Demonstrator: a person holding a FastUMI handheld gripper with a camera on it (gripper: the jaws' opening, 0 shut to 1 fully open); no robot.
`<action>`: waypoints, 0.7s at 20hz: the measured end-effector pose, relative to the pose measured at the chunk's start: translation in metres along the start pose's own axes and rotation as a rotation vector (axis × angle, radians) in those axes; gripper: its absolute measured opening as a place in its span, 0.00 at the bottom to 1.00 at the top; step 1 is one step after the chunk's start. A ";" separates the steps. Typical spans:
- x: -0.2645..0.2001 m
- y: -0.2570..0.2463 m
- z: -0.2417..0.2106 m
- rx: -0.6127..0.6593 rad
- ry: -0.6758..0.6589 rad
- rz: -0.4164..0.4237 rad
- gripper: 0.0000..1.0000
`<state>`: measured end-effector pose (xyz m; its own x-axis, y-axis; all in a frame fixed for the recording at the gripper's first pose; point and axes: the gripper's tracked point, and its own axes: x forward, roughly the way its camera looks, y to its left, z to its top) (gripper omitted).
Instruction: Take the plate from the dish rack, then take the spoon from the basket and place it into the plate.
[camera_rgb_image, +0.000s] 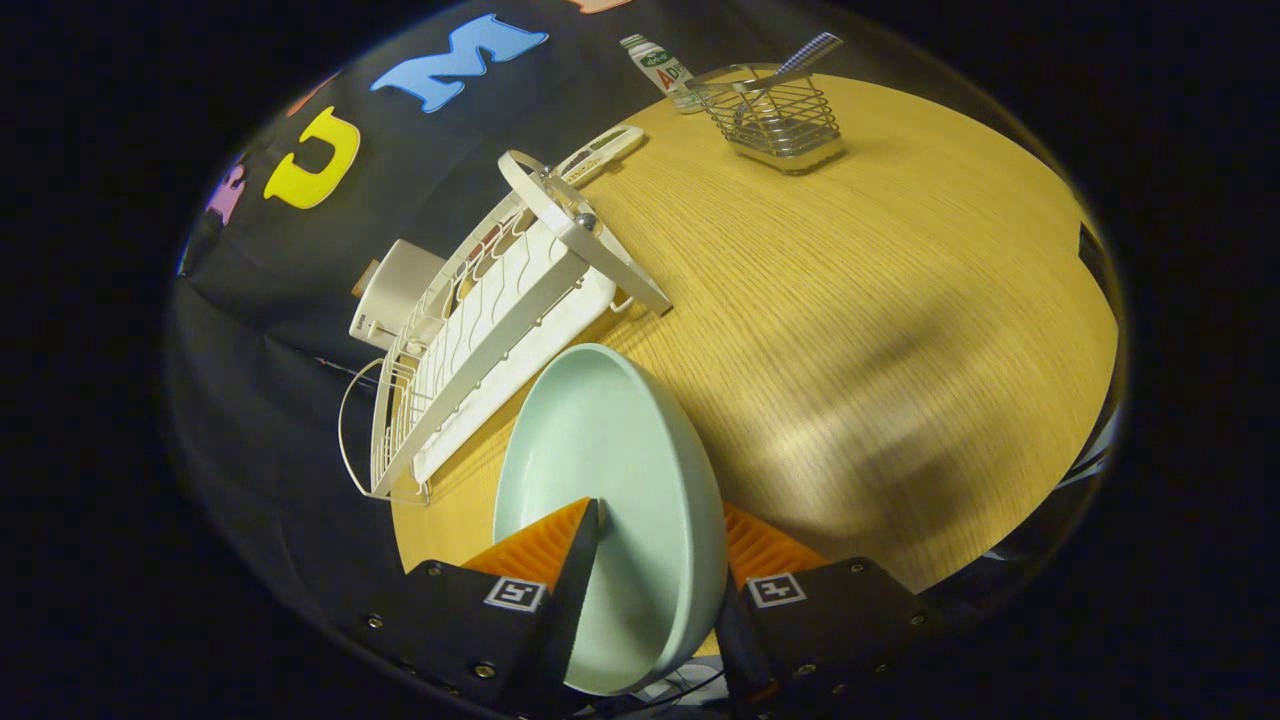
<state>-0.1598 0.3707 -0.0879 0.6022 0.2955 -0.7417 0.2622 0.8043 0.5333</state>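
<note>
The gripper (660, 540) pinches the pale green plate (610, 480) between its two fingers: one finger lies against the plate's hollow inner face, the other presses on its outer back just behind the rim, so the gap between them is only as wide as the plate's wall. The plate stands nearly on edge in this grip, its hollow side turned to the left, its near rim sunk between the fingers and its far rim reaching out beyond the fingertips toward the dish rack (500, 320). Whether the plate's lower edge touches the wooden table (850, 330) cannot be told from here. The white dish rack lies just left of and beyond the plate, stretching away along the table's left side (its slots look bare), with a loop handle (540, 185) rising at its far end. Behind the rack, against the dark cloth wall, sits a whitish box-like thing (395, 290) whose nature is unclear. Far across the table stands the wire basket (780, 120), well apart from the plate, and the spoon (800, 60) leans in it with its handle sticking up and to the right over the basket's rim. Just left of the basket, at the table's far edge, stands a small bottle (660, 68) with a white cap.
</note>
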 end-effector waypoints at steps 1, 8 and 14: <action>0.001 -0.001 0.000 -0.008 -0.003 -0.009 0.59; -0.003 -0.014 0.013 -0.138 -0.027 -0.123 0.70; -0.041 -0.031 0.084 -0.130 -0.278 -0.251 0.74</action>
<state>-0.1293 0.2904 -0.0395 0.7169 -0.0553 -0.6949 0.3408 0.8974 0.2801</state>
